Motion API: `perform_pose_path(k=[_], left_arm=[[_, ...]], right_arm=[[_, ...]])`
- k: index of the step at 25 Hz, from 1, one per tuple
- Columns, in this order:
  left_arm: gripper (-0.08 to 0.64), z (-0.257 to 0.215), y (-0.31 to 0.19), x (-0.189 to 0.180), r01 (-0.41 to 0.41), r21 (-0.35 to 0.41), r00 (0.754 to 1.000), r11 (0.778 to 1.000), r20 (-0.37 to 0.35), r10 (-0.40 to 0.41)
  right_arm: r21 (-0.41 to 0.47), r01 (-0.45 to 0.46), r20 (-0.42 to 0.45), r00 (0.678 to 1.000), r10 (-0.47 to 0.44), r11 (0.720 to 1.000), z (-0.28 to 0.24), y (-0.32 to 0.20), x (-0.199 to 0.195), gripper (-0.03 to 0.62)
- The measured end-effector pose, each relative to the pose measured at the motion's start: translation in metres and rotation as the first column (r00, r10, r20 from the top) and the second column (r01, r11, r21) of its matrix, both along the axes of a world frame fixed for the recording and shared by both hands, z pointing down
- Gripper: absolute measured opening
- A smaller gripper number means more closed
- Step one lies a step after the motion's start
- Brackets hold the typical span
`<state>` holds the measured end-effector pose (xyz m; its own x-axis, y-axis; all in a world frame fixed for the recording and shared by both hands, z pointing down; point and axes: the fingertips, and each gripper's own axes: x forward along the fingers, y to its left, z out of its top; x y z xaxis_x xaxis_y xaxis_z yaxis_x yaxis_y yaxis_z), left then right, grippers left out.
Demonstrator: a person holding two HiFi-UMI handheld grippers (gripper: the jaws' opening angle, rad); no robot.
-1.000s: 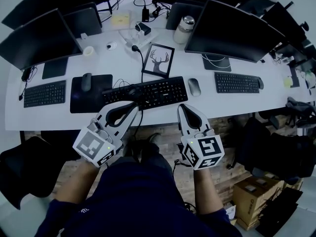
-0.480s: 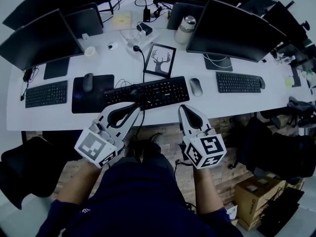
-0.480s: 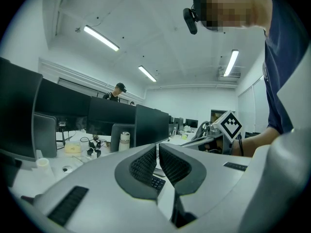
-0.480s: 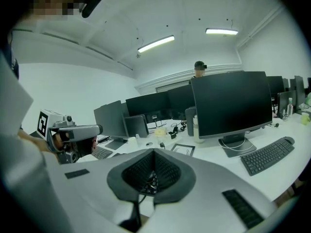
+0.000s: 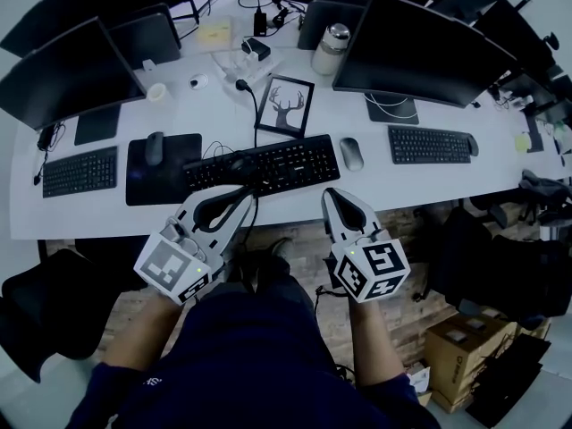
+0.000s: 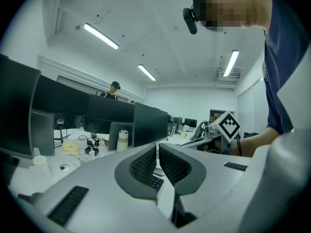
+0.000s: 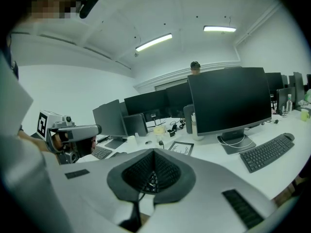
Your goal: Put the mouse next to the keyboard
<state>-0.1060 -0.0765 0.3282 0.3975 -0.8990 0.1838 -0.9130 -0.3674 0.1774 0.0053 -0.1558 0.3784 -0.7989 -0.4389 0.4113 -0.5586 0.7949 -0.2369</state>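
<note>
Two mice lie on the white desk (image 5: 89, 208): a grey oval mouse (image 5: 351, 154) just beside the right end of the long black keyboard (image 5: 277, 164), and a dark mouse (image 5: 155, 147) on the black mat (image 5: 179, 181) left of it. Both grippers are held short of the desk. The left gripper (image 5: 243, 190) (image 6: 158, 147) jaws are drawn together at the tips and the right gripper (image 5: 330, 193) (image 7: 154, 150) jaws are pressed together, with nothing pinched. The wrong mouse could be taken, since neither is named. The black cable (image 5: 256, 114) could be snagged on the reach. With the jaws closed, a mouse would be shoved, not gripped.
</note>
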Motion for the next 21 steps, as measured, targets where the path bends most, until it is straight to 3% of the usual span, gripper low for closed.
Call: perform_pose_path(k=[21], left_arm=[[0.043,0.011,-0.019,0.009,-0.002,-0.027,1.000,1.000,0.000,0.002]], right_arm=[[0.003,0.016,-0.006,1.000,-0.016,1.000,0.006,-0.018,0.005,0.003]])
